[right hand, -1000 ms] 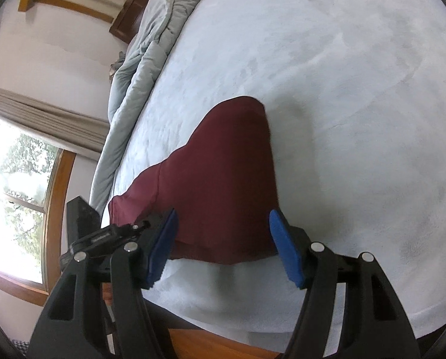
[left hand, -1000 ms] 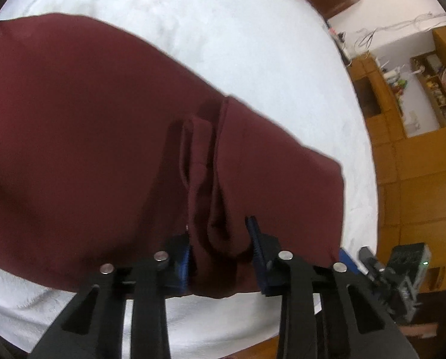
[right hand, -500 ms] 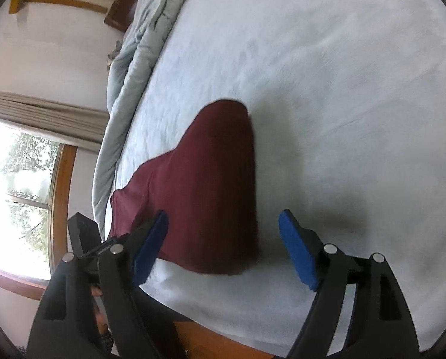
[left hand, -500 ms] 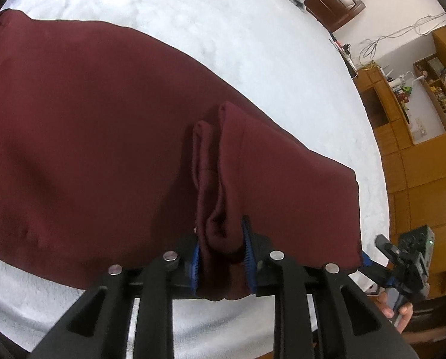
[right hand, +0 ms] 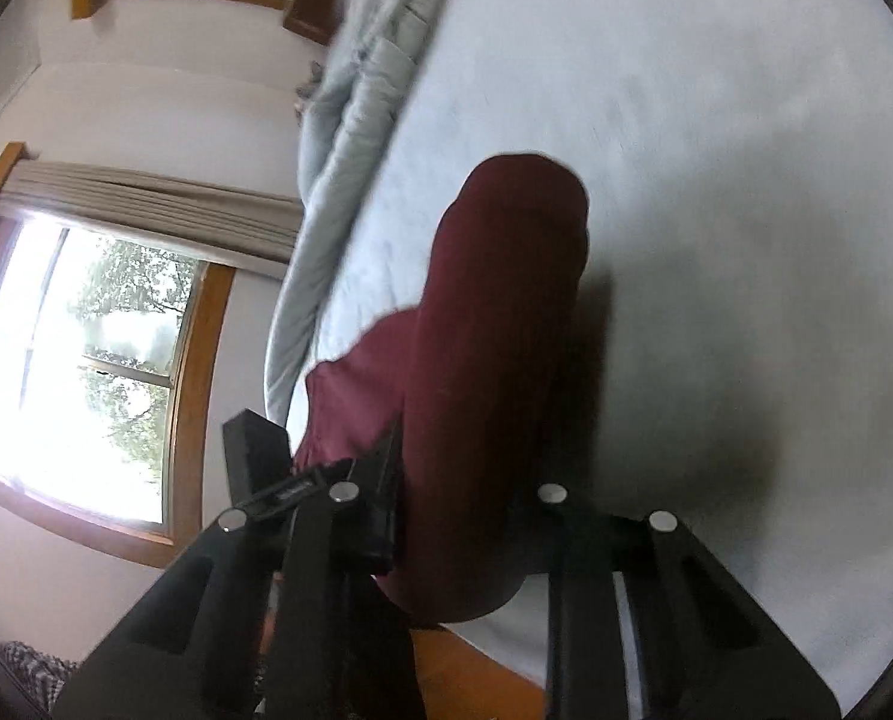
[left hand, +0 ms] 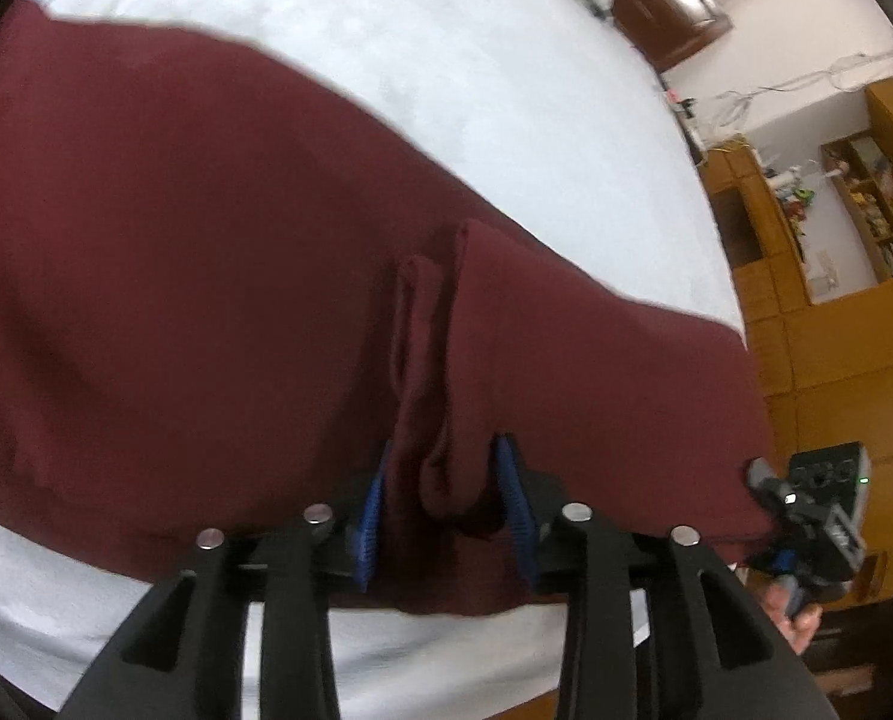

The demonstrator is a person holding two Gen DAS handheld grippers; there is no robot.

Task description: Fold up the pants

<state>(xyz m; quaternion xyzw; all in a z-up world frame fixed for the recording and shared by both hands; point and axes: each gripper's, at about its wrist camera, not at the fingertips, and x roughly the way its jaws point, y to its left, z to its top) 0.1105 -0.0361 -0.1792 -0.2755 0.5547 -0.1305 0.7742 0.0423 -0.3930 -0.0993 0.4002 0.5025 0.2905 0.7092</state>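
Dark red pants [left hand: 206, 276] lie across a white bed [left hand: 476, 60]. My left gripper [left hand: 443, 504] is shut on a bunched fold of the pants at their near edge, blue pads on both sides of the cloth. In the right wrist view the pants [right hand: 500, 360] run from the bed up between the jaws of my right gripper [right hand: 464, 498], which is closed around the cloth near the bed's near edge. The right gripper also shows in the left wrist view [left hand: 806, 510], at the pants' right corner.
A grey duvet [right hand: 350, 138] is heaped along the far side of the bed. A window [right hand: 80, 372] with a curtain is at the left. Wooden cabinets and shelves [left hand: 836, 240] stand beyond the bed's right side. The wooden bed frame [right hand: 476, 678] shows below the mattress edge.
My right gripper moved in onto the pants' corner and closed from wide open onto the cloth. My left gripper keeps its hold on the fold; the cloth has lifted a little.
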